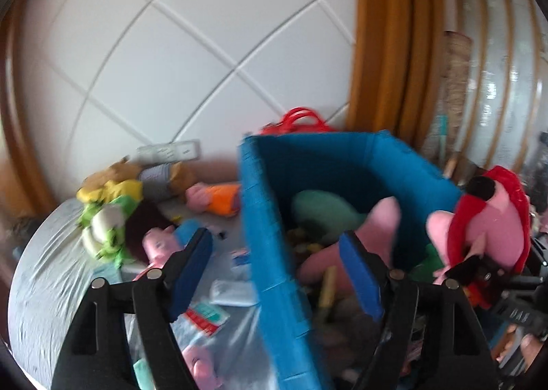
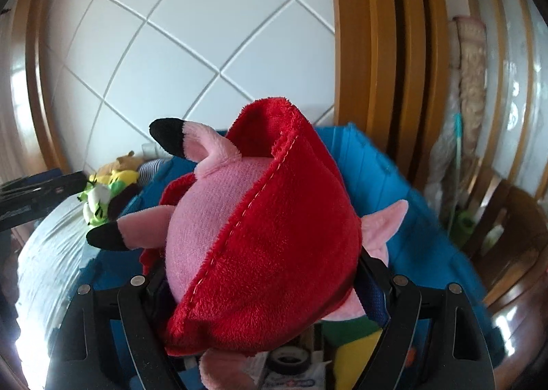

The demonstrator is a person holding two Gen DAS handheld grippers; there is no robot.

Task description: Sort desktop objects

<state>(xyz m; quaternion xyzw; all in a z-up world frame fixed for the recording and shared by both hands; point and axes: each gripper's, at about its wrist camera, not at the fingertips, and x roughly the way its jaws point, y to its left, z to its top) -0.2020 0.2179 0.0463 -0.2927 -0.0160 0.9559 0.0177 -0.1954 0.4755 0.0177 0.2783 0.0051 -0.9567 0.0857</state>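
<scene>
A blue fabric bin (image 1: 270, 229) stands on the table, holding a green plush (image 1: 322, 215), a pink plush (image 1: 380, 229) and other items. My left gripper (image 1: 274, 270) is open and empty, its jaws straddling the bin's left wall. My right gripper (image 2: 263, 287) is shut on a pink pig plush in a red dress (image 2: 260, 235), held above the bin (image 2: 411, 218). That plush and the right gripper also show at the right of the left wrist view (image 1: 493, 218). Loose plush toys lie left of the bin: a green-yellow one (image 1: 106, 215) and an orange-pink one (image 1: 215, 198).
The table has a pale plastic cover (image 1: 44, 273) with small packets (image 1: 205, 314) and another pink pig plush (image 1: 202, 366) on it. A white tiled wall (image 1: 171, 47) and wooden door frame (image 1: 387, 47) stand behind. A red handle (image 1: 301, 117) shows behind the bin.
</scene>
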